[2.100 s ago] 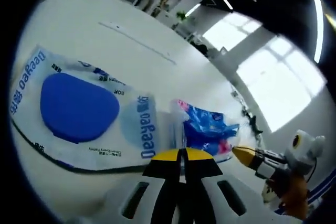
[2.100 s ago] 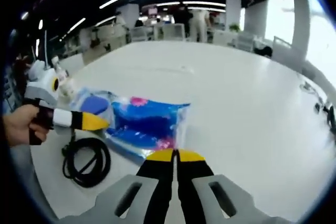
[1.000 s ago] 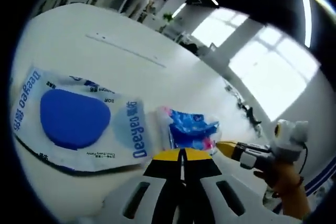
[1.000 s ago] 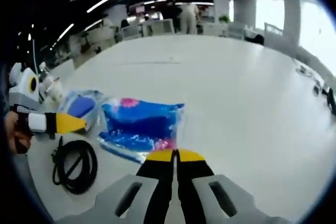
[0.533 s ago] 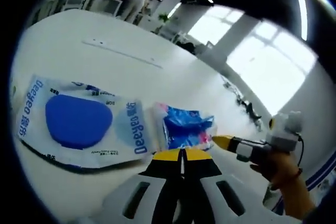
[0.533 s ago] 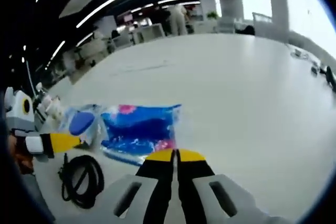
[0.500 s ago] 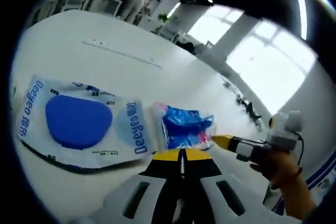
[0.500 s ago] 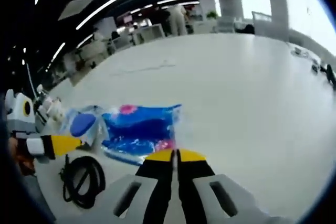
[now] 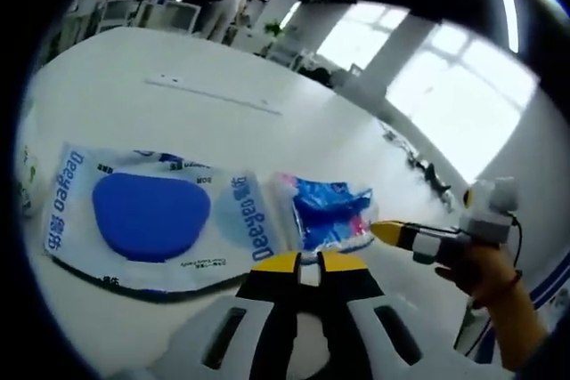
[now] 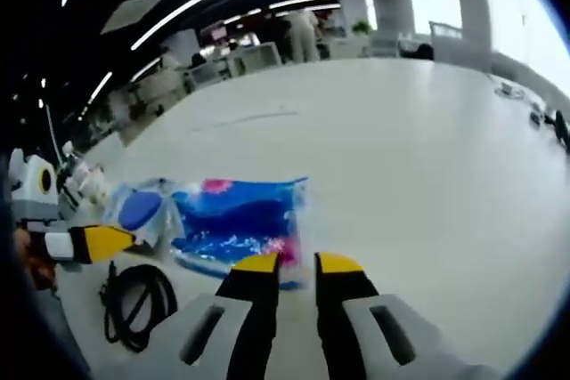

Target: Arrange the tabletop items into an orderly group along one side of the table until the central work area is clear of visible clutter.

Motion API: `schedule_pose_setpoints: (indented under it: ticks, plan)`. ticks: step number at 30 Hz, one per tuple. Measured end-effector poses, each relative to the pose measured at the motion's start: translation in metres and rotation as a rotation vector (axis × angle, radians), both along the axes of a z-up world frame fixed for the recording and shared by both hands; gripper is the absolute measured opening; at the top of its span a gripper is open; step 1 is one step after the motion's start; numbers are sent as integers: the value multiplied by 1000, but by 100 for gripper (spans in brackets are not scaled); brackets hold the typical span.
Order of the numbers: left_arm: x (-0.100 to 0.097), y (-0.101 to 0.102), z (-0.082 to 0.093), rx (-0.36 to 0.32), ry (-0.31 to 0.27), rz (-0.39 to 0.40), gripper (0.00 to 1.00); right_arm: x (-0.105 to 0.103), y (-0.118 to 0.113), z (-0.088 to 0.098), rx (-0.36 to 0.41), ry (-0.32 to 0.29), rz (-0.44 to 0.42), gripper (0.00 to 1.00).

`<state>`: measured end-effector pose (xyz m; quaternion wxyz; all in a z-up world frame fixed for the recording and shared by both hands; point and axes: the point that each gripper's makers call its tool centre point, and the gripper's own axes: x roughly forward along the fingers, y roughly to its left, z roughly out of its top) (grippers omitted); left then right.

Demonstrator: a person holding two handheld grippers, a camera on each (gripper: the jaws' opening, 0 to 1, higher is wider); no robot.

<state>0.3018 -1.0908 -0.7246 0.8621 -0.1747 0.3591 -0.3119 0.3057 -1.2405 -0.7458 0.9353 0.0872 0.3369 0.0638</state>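
Observation:
A white Deeyeo wipes pack (image 9: 151,215) with a blue lid lies flat on the white table (image 9: 178,60). Beside it lies a blue and pink tissue pack (image 9: 328,215). My left gripper (image 9: 309,264) is slightly open just in front of where the two packs meet, with nothing between its jaws. My right gripper (image 10: 297,262) stands open at the near edge of the tissue pack (image 10: 233,222), with nothing in it. In the right gripper view the wipes pack (image 10: 138,211) sits left of the tissue pack. Each gripper appears in the other's view: right gripper (image 9: 392,233), left gripper (image 10: 100,242).
A coiled black cable (image 10: 134,304) lies on the table near the left gripper. Small bottles (image 10: 85,182) stand at the table's left edge. A hand (image 9: 490,282) holds the right gripper. Open white tabletop (image 10: 410,157) stretches beyond the packs. Office desks and people stand far behind.
Both grippers' jaws have parted from shut to open. The two packs lie as before, and the left view has shifted a little.

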Motion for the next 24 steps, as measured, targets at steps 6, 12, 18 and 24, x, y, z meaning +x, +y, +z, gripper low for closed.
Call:
schedule_pose_setpoints:
  ticks: [6, 12, 18, 24]
  plan:
    - [2, 7, 2, 20, -29, -10, 16, -1, 4, 11, -42, -34, 36, 35]
    - [6, 25, 1, 51, -40, -15, 27, -3, 19, 22, -43, -49, 92, 51]
    - [9, 42, 1, 41, -39, -25, 33, -9, 34, 27, -24, -41, 137, 67]
    - [12, 53, 6, 45, -68, -33, 44, -14, 44, 34, -32, -47, 174, 81]
